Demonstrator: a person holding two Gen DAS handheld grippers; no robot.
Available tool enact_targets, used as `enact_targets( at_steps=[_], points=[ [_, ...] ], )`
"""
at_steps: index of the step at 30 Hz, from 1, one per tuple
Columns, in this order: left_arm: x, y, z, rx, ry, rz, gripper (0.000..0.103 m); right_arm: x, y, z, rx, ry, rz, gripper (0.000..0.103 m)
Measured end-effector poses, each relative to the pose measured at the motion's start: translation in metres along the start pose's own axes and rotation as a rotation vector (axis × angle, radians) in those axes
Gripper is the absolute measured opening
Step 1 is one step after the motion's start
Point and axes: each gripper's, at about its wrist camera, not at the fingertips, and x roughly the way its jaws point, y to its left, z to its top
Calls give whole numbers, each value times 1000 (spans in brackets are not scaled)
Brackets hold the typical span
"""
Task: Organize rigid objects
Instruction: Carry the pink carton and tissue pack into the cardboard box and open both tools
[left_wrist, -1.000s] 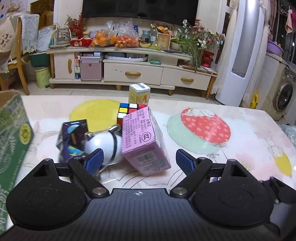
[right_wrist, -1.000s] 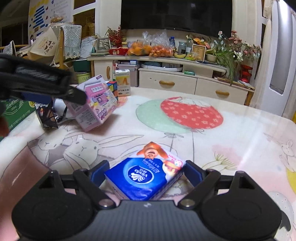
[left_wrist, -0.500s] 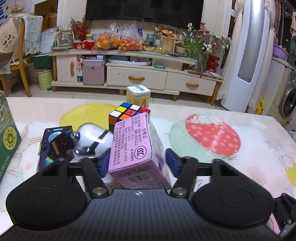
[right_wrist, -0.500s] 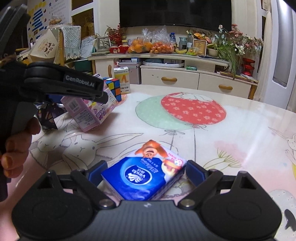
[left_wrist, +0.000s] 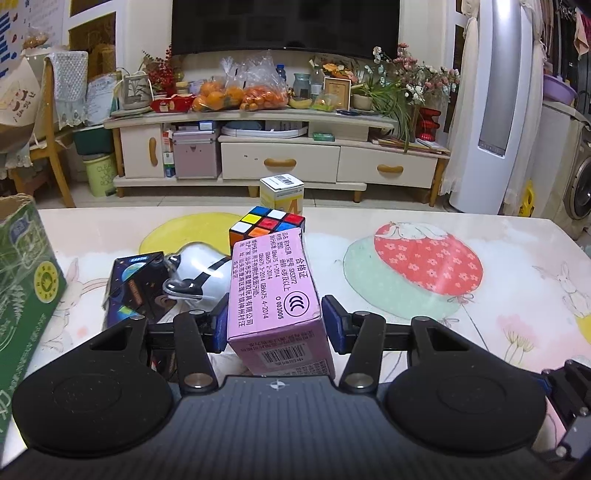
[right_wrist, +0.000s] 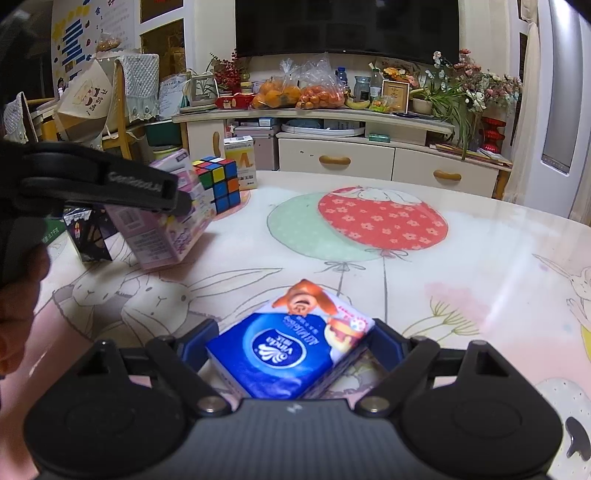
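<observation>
I'm closing my left gripper (left_wrist: 274, 324) on the pink box (left_wrist: 275, 291) — the fingers (left_wrist: 220, 322) have just been narrowing and are now pressing its sides. The box is leaning on the cube (left_wrist: 266, 225). Next I'm lifting clear. My right gripper (right_wrist: 291, 345) is straddling the tissue pack (right_wrist: 288, 350) on the tabletop (right_wrist: 461, 266) — contact unclear.

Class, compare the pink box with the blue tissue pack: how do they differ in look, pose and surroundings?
The pink box is a stiff carton printed with black text and a barcode; the blue tissue pack is glossy wrap with a white logo.
The pink box sits tilted, crowded against a Rubik's cube and a white toy; the blue tissue pack lies flat, alone on the tablecloth.
Each sits between a hand-held gripper's pads.
</observation>
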Motion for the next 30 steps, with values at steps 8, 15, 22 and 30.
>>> enact_targets(
  at_steps=[8, 15, 22, 30],
  points=[
    [-21, 6, -6, 14, 5, 12, 60, -5, 3, -2, 2, -24, -26, 86],
    [-37, 17, -19, -10, 41, 6, 54, -11, 11, -4, -13, -40, -23, 86],
    [-54, 24, -27, -9, 47, -4, 54, -18, 25, -10, -32, -45, -17, 86],
    [-80, 32, -33, -9, 54, -34, 54, -30, 36, -14, -21, -47, -18, 86]
  ],
)
